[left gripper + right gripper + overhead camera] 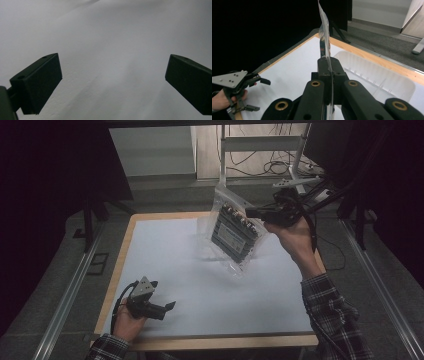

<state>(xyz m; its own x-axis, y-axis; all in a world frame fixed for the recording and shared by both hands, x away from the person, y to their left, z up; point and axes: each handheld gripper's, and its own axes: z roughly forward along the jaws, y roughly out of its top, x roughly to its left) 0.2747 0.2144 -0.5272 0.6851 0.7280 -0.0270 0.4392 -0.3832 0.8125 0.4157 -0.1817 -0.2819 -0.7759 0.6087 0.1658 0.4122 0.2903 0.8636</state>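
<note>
While the white paper-covered table (165, 265) carries the idle, open left gripper (167, 307), the clear, limp, slippery plastic bag of dark rigid blocks (232, 232) hangs above it, apparently bottom-heavy, pinched at its edge by the closed right gripper (255, 213).

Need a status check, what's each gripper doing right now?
Left gripper: open, holding nothing.
Right gripper: shut on the clear bag, lifted off the table.

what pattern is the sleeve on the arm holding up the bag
Plaid, dark with light checks, on the right sleeve; the high view shows it best.
</note>
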